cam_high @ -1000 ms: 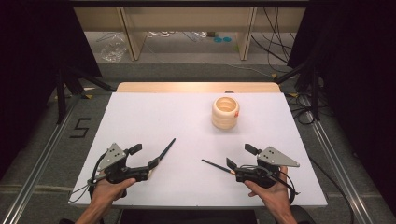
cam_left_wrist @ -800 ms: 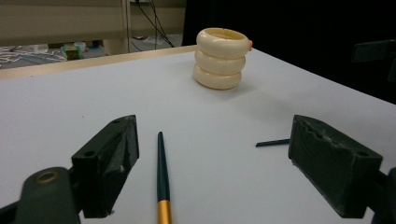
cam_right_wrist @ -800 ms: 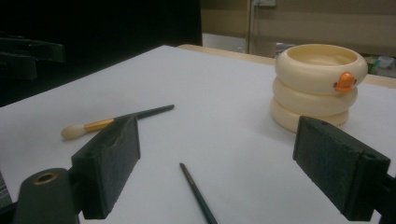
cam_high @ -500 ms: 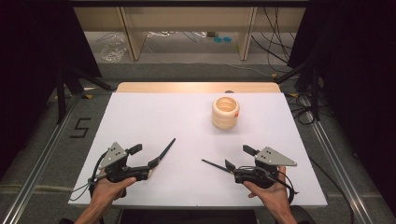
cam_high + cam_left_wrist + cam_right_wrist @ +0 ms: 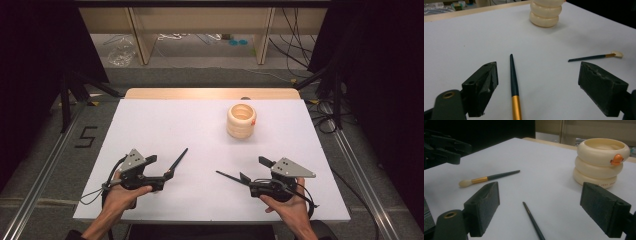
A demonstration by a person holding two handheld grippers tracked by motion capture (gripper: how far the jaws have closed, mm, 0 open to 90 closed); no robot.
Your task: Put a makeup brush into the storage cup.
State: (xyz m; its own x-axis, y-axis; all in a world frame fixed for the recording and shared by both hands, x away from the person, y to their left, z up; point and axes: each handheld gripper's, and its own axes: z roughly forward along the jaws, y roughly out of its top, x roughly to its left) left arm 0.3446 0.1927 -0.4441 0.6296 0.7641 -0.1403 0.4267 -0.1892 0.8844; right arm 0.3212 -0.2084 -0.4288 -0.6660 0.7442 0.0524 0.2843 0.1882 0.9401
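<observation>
On the white table (image 5: pixel 150 125), a cream, ribbed, ring-stacked holder with an orange knob (image 5: pixel 241 120) stands toward the far right. The left gripper (image 5: pixel 537 87) rests with jaws spread wide, grasping nothing, a dark-handled brush with a gold ferrule (image 5: pixel 513 88) lying between them. The right gripper (image 5: pixel 549 212) likewise gapes empty over a thin dark brush handle (image 5: pixel 534 222); the two brushes lie well apart

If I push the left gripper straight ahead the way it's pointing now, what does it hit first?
Probably the dark-handled brush, which lies on the table between the open jaws of the left gripper. Beyond it stands the cream ringed holder, slightly right of the line; depth is uncertain.
</observation>
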